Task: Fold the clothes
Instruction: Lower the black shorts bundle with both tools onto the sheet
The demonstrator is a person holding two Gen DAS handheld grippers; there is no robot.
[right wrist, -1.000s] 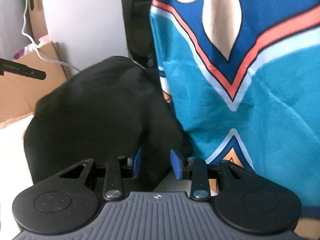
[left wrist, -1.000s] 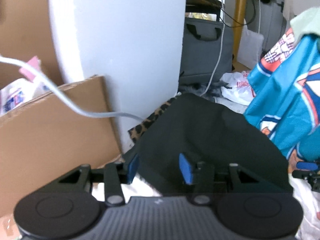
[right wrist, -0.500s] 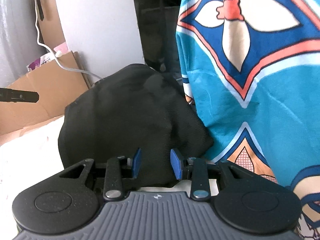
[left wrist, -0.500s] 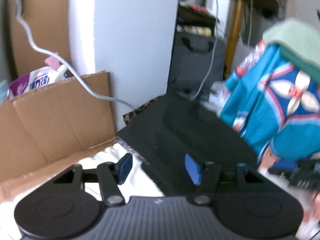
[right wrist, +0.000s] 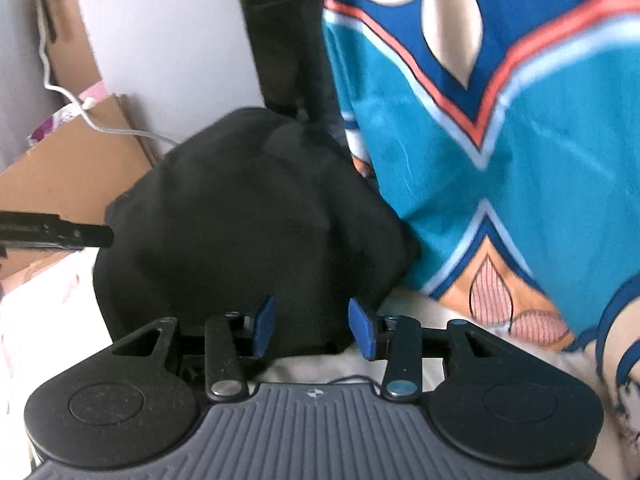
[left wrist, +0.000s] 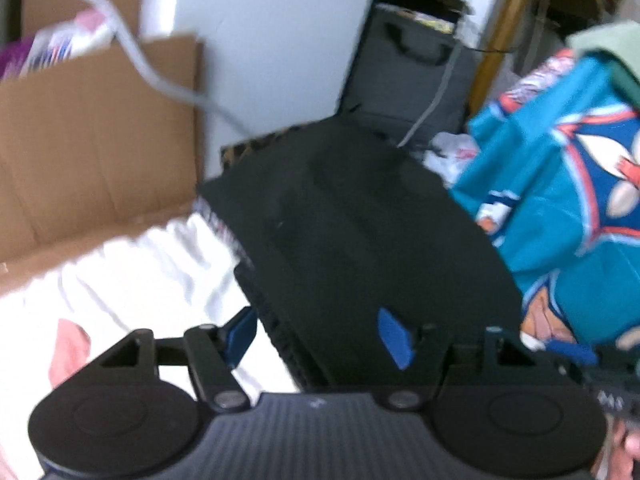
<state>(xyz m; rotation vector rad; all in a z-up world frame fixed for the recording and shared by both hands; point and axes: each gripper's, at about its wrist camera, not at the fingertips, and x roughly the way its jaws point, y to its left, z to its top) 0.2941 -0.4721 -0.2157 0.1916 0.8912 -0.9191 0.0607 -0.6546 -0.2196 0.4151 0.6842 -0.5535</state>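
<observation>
Both claws, left [left wrist: 318, 334] and right [right wrist: 312, 330], are opening wider than before, releasing the black garment [left wrist: 360, 232].

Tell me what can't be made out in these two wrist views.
- Black garment: near edge hidden behind the left gripper, left wrist view; type unclear.
- Teal patterned fabric: cut off by frame edge, right wrist view.
- Packet print behind the cardboard: blurred, left wrist view.
</observation>
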